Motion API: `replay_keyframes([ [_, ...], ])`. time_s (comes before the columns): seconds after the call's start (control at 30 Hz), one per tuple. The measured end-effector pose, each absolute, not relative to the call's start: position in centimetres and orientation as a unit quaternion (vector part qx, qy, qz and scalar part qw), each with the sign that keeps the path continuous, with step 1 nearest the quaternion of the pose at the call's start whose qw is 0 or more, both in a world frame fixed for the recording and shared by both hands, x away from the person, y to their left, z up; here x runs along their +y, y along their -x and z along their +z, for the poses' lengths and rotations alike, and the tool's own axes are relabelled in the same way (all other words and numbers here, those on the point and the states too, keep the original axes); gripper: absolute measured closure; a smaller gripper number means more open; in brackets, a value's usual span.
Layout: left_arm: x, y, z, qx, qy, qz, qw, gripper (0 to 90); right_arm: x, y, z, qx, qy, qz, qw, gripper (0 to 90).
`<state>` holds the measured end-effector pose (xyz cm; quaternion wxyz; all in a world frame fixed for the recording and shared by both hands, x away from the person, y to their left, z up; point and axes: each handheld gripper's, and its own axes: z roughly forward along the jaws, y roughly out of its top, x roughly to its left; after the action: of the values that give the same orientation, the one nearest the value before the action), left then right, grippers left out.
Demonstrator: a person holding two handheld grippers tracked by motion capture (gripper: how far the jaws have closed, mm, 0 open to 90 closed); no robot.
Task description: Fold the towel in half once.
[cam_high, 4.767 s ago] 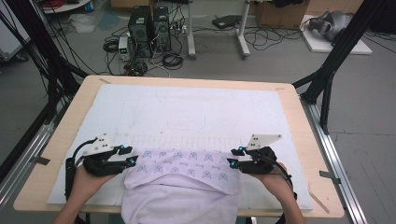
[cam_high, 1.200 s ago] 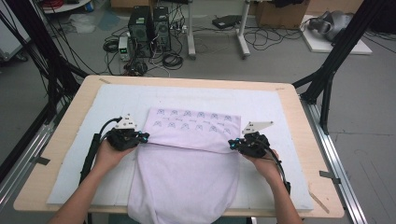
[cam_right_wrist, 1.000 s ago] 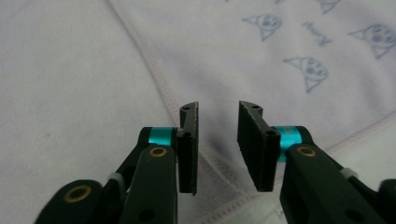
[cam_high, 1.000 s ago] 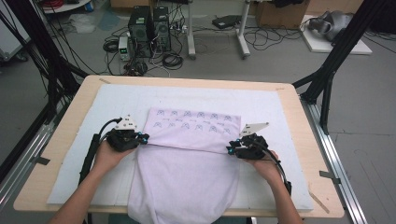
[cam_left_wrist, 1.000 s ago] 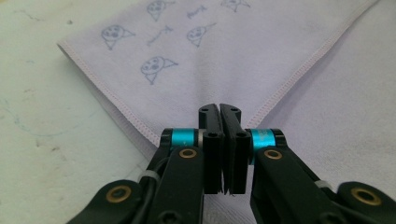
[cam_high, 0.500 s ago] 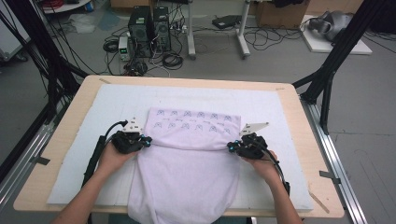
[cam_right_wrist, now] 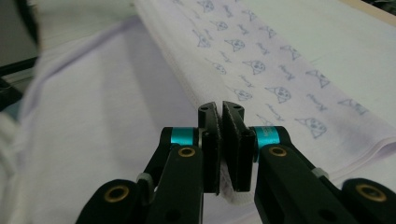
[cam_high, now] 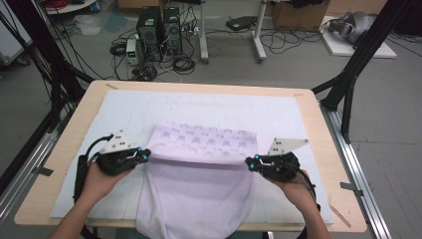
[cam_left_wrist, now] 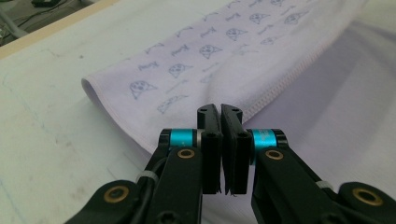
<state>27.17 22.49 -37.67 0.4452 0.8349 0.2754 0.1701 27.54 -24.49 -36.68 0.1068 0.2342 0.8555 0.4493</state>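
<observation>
**Folded lilac towel pinched at both ends of its folded-over edge**

A lilac towel (cam_high: 199, 184) is spread on the white mat (cam_high: 124, 119) that covers the tabletop (cam_high: 74, 124), with its near end hanging over the table's front edge. The far part of the towel is folded back toward the person, so that a band printed with small blue figures is seen on top, and a stitched hem is seen running across.

The left hand-held gripper (cam_high: 143, 155) is placed at the left end of the folded band. In the left gripper view its jaws are pressed together, and the hem of the towel is seen directly at and beyond their tips; cloth appears to be pinched between them. The right hand-held gripper (cam_high: 250, 163) is placed at the right end of the same band. In the right gripper view its jaws are closed, and a pale fold of the towel is seen caught between them low down. The towel is stretched between the two hand-held grippers.
</observation>
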Motion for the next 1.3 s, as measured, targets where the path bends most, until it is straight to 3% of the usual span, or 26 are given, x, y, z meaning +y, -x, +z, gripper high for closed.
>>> replay_keyframes([
  [0.13, 23.0, -23.0, -37.9, 0.253, -0.848, 0.157, 0.438, 85.1, -24.3, -23.5, -36.2, 0.868, -0.197, 0.449, 0.078, 83.6],
  [0.23, 23.3, -22.7, -38.2, 0.260, -0.848, 0.153, 0.436, 65.8, -24.3, -23.1, -36.3, 0.871, -0.193, 0.447, 0.069, 71.7],
  [0.6, 22.3, -33.5, -40.7, 0.347, -0.823, 0.182, 0.411, 49.0, -24.7, -33.7, -39.1, 0.862, -0.306, 0.387, 0.115, 47.6],
  [0.7, 22.2, -36.8, -41.8, 0.382, -0.811, 0.159, 0.414, 53.4, -25.2, -36.6, -39.6, 0.856, -0.329, 0.375, 0.132, 40.4],
  [0.93, 20.7, -41.0, -43.3, 0.424, -0.804, 0.163, 0.384, 35.3, -25.5, -41.0, -42.6, 0.860, -0.367, 0.342, 0.096, 32.3],
  [1.0, 20.3, -41.3, -43.8, 0.420, -0.808, 0.159, 0.382, 38.6, -25.3, -41.4, -43.4, 0.859, -0.371, 0.343, 0.077, 35.4],
  [1.03, 20.1, -41.4, -44.2, 0.416, -0.814, 0.154, 0.376, 46.2, -25.1, -41.5, -43.7, 0.858, -0.372, 0.348, 0.067, 38.3],
  [1.1, 20.2, -41.4, -44.2, 0.414, -0.811, 0.148, 0.386, 60.2, -25.0, -41.3, -43.9, 0.856, -0.364, 0.357, 0.085, 62.0],
  [1.13, 20.2, -41.4, -44.2, 0.412, -0.811, 0.151, 0.388, 77.2, -25.0, -41.3, -44.0, 0.854, -0.364, 0.363, 0.081, 70.1],
  [1.17, 20.1, -41.4, -44.1, 0.409, -0.812, 0.155, 0.386, 81.4, -25.0, -41.4, -43.9, 0.853, -0.364, 0.369, 0.070, 83.0],
  [1.3, 20.0, -41.7, -43.7, 0.411, -0.808, 0.172, 0.387, 84.7, -24.3, -41.7, -43.2, 0.862, -0.357, 0.344, 0.104, 85.9],
])
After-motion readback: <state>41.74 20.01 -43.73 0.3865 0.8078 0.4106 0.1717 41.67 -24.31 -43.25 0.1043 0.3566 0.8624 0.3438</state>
